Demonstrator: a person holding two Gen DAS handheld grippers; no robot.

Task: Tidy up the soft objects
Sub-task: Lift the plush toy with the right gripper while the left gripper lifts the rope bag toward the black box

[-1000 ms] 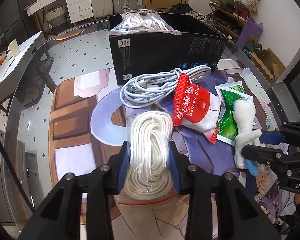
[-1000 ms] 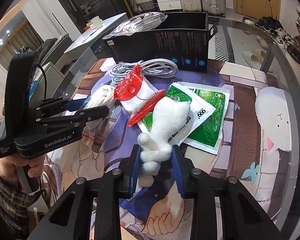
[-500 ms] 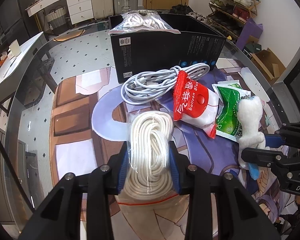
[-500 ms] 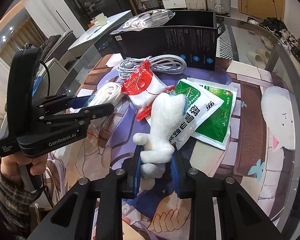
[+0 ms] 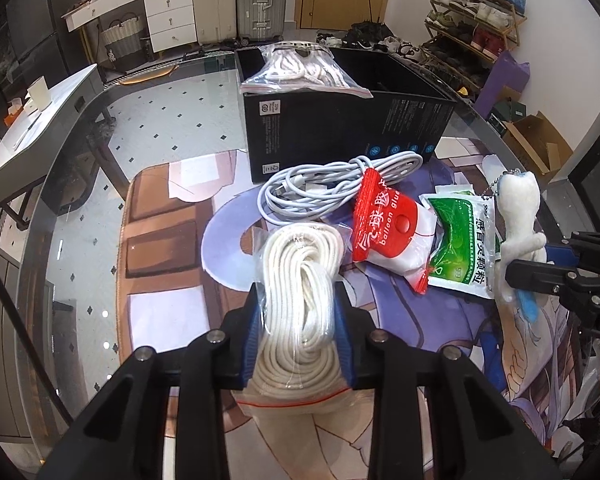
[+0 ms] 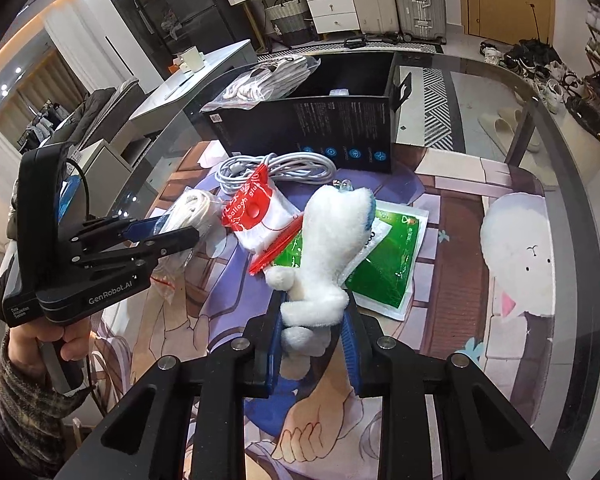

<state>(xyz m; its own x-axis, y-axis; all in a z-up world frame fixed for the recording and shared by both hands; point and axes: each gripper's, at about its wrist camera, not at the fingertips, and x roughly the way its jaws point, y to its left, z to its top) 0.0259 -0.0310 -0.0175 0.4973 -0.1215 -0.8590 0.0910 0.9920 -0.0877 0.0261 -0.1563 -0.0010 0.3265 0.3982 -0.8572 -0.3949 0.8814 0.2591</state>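
My left gripper (image 5: 300,312) is shut on a clear zip bag of coiled white rope (image 5: 300,280) and holds it above the printed mat; it also shows in the right wrist view (image 6: 160,240). My right gripper (image 6: 312,320) is shut on a white plush toy (image 6: 328,248) with a bead chain, lifted above a green sachet (image 6: 384,268). The toy also shows at the right of the left wrist view (image 5: 518,216). A black open box (image 5: 340,128) stands at the back with a bagged rope (image 5: 300,68) lying on its left rim.
On the mat lie a coiled grey-white cable (image 5: 320,192), a red and white balloon-glue pack (image 5: 388,232) and the green sachet (image 5: 460,240). The glass table edge (image 5: 80,128) curves at the left. A white sheep figure is printed on the mat (image 6: 520,248).
My right gripper has lifted the plush toy up off the green sachet. My left gripper has risen slightly with the rope bag still held.
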